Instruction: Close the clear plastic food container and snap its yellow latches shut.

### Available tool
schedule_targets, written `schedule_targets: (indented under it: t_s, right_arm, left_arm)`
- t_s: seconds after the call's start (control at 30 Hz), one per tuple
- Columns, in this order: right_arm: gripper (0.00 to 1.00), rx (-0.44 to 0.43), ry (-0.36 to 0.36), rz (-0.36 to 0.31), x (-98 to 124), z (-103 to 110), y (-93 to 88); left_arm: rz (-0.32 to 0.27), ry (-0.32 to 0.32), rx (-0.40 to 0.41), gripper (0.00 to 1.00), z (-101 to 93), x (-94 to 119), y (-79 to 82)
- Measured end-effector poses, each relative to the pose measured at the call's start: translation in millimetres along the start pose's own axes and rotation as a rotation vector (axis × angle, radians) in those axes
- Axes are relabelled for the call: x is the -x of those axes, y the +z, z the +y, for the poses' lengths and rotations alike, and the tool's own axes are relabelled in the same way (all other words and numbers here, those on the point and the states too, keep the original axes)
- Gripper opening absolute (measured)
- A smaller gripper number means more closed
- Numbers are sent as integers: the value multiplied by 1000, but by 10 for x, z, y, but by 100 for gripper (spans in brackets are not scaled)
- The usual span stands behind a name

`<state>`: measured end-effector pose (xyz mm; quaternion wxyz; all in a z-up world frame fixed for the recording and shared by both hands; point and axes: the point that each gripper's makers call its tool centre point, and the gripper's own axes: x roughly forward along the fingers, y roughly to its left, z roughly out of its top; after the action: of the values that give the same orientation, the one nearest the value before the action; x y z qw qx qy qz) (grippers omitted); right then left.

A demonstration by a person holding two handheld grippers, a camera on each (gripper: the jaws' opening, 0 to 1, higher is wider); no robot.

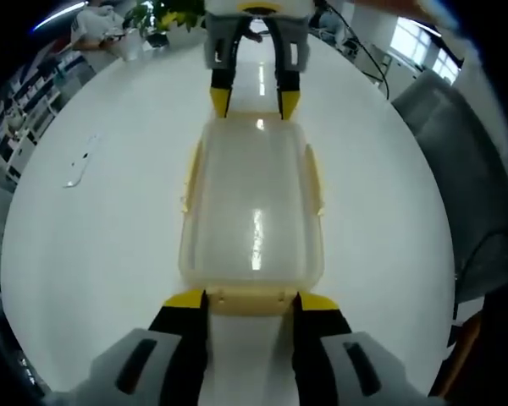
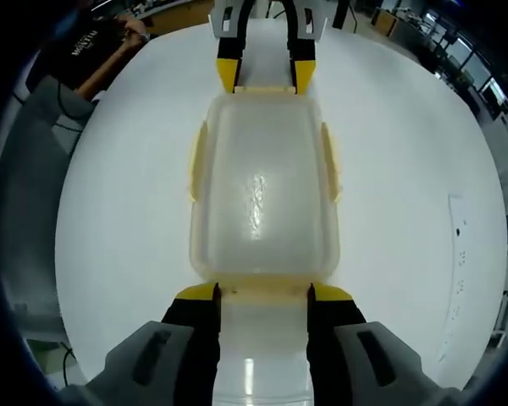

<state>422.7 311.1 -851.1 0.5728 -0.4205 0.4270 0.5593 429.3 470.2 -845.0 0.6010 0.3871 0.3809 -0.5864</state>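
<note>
The clear plastic container [image 1: 252, 211] lies lengthwise on the white table [image 1: 93, 254] with its lid on top. A yellow latch [image 1: 189, 179] runs along each long side, the other latch [image 1: 316, 182] opposite it; whether they are snapped down I cannot tell. My left gripper [image 1: 252, 300] stands open at the near end, its yellow tips either side of the end latch [image 1: 247, 301]. At the far end sits my right gripper [image 1: 255, 101]. In the right gripper view the container [image 2: 262, 194] is seen from the other end, with the right gripper [image 2: 265, 293] open around its end latch [image 2: 264, 290] and the left gripper [image 2: 266, 74] opposite.
A potted plant [image 1: 157, 17] stands at the table's far edge and a small clear item [image 1: 78, 169] lies to the left. Grey chairs [image 1: 457, 169] [image 2: 30, 186] flank the table. A person's arm [image 2: 110, 63] rests near one corner. A white strip [image 2: 457, 254] lies at the right.
</note>
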Motion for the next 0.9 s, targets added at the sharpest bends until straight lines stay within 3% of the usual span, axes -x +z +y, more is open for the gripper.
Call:
schedule_targets:
  t_s: [0.23,0.43,0.77,0.9]
  right_arm:
    - [36,13,3,0,4,36,16]
    - [36,6,18,-11,28,136,26]
    - [36,30,20,-22,101,248,58]
    - [36,36,3,-29,230,289,73]
  left_arm:
    - [-33,4,22,34,-11,0,3]
    - [40,-2,-6,34,-56,-15,17]
    - [67,-8,24,34,-249,36,18]
    - [54,11,26,34,-277,124,64]
